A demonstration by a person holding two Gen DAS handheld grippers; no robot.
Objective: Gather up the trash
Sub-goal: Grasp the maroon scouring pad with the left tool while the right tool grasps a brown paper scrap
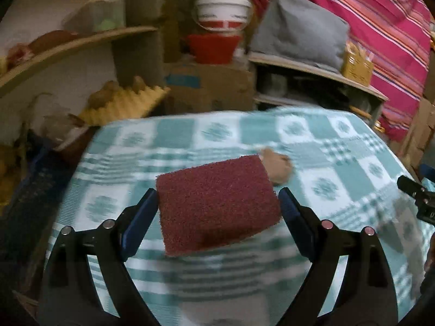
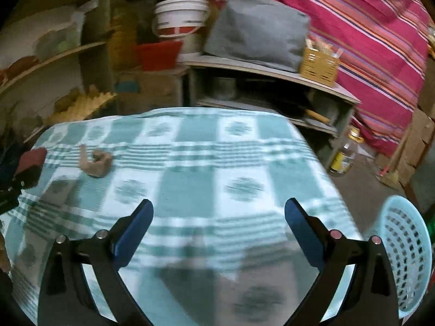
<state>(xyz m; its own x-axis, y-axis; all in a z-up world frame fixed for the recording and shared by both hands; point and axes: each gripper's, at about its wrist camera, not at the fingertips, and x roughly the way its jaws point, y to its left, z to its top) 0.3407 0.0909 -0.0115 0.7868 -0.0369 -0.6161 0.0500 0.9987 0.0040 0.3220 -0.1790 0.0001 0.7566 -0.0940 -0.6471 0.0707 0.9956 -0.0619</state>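
Left hand-held gripper (image 1: 218, 203) clamped on a maroon scouring pad (image 1: 217, 203), pads pressing both its sides, lifted over the checked tabletop (image 1: 339, 174). Crumpled brown paper scrap (image 1: 277, 168) on the cloth just beyond the pad, to its right. Right hand-held gripper (image 2: 218, 214) spread apart, nothing between; blue perforated basket (image 2: 407, 258) off the tabletop edge at its right. Bucket and bottle labels too blurred to read.

Both wrist views tilt down over checked tablecloth (image 1: 190, 135), near; share brown scrap (image 2: 95, 163), shelves.
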